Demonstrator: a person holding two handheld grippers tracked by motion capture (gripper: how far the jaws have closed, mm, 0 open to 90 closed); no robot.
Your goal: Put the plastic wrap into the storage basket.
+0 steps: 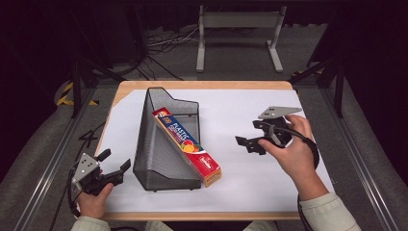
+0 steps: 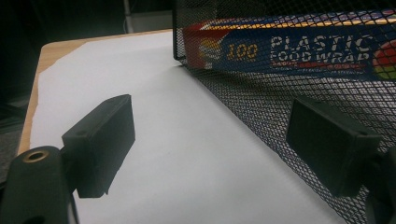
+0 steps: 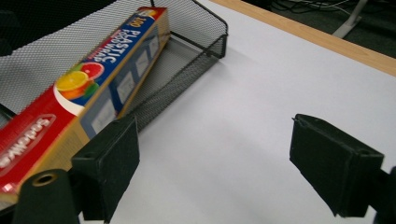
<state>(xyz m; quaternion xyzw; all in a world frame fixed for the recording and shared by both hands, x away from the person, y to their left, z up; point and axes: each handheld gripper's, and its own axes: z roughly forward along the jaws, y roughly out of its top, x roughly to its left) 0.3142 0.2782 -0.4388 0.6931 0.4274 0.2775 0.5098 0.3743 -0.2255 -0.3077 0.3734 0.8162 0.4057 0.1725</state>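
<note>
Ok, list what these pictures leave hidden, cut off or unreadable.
- Plastic wrap box: its lower part is hidden by the mesh basket wall in the high view.
- In the right gripper view the box is cut off by the left edge and its near end is blurred; the small panels on its side are unreadable.
- In the left gripper view the box runs off the right edge; print seen through mesh, small text illegible.
- Basket floor: mostly hidden by its walls.

High view: overhead from the person's side, facing forward and down over the whole table [image 1: 288, 86].
Left gripper view: low, close, mesh basket [image 2: 280, 107] ahead and right of its jaws.
Right gripper view: close (slightly higher), basket ahead-left.
Shared: basket, wrap box [image 3: 79, 88], white sheet [image 3: 233, 116].
</note>
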